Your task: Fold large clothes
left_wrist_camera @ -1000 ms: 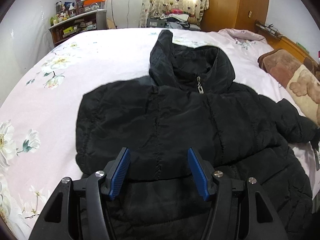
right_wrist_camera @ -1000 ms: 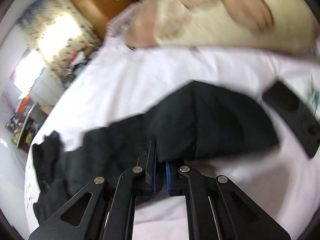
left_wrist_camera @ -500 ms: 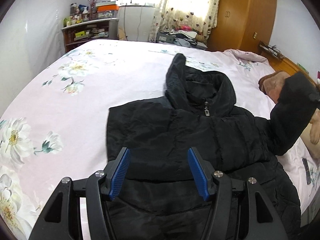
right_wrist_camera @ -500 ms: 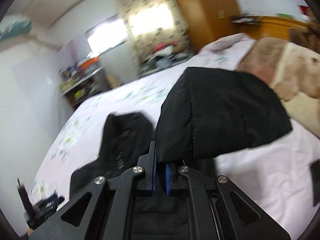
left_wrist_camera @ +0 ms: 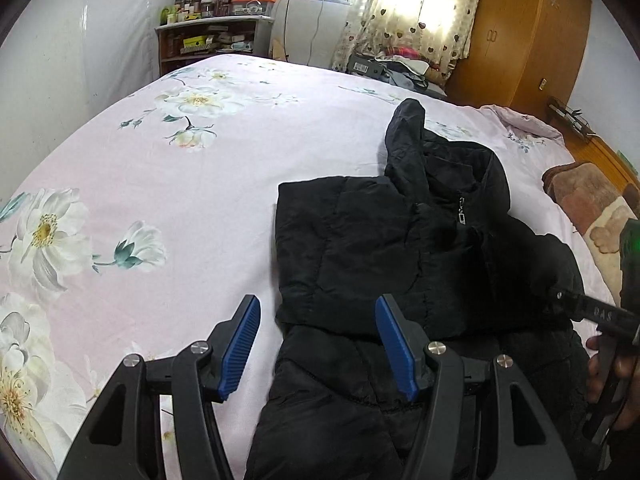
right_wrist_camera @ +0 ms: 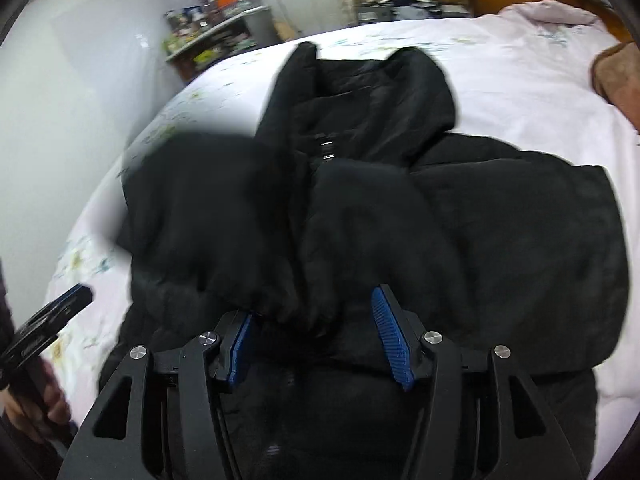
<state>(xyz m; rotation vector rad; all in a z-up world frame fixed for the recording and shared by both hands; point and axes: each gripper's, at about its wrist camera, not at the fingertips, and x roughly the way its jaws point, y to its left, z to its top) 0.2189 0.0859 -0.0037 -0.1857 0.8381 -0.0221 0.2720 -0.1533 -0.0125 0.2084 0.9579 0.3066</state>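
Note:
A black hooded puffer jacket (left_wrist_camera: 400, 248) lies front up on the pink floral bed sheet (left_wrist_camera: 160, 184), hood (left_wrist_camera: 440, 156) pointing away. Both sleeves are folded in across its chest. My left gripper (left_wrist_camera: 318, 344) is open and empty, hovering over the jacket's left edge near its lower part. My right gripper (right_wrist_camera: 312, 336) is open just above the folded right sleeve (right_wrist_camera: 360, 240), whose cuff lies between the blue pads without being pinched. The jacket fills the right wrist view (right_wrist_camera: 500, 240). The right gripper's body shows at the left wrist view's right edge (left_wrist_camera: 600, 316).
A brown and cream blanket (left_wrist_camera: 592, 208) lies at the bed's right side. A cluttered shelf (left_wrist_camera: 208, 40), a curtained window (left_wrist_camera: 412, 8) and a wooden wardrobe (left_wrist_camera: 528, 36) stand beyond the bed. The left gripper and hand show at the right wrist view's left edge (right_wrist_camera: 40, 336).
My right gripper carried the right sleeve up and across onto the jacket's chest, then opened and let it go. My left gripper drifted left, staying open.

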